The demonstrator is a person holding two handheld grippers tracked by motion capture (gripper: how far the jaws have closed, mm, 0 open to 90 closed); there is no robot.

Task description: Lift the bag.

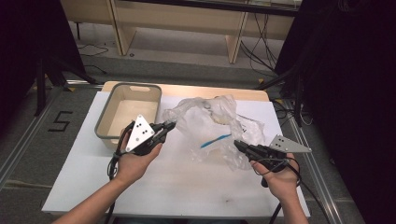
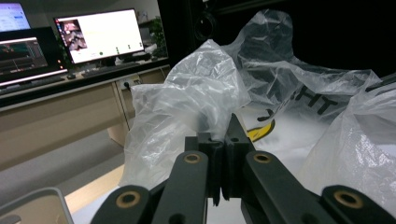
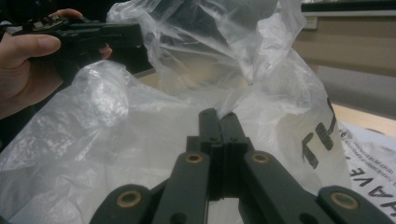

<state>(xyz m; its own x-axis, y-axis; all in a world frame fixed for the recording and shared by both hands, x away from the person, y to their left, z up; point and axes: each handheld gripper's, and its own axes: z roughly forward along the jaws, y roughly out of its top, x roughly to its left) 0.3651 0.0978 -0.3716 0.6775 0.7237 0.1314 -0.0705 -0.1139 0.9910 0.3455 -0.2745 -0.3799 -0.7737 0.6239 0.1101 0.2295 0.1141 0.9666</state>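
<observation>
Both hand-held grippers, left (image 1: pixel 169 126) & right (image 1: pixel 238 145), are pinched tight on the bag (image 1: pixel 212 128) over the tabletop (image 1: pixel 187 182), prob. opening it; next, pull the sides apart gently w/o ripping.

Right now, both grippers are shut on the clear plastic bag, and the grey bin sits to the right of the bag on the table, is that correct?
Not quite: the grey bin sits to the left of the clear plastic bag, as the high view shows. The rest holds: the left gripper and the right gripper each have their jaws shut on the bag's film.
</observation>
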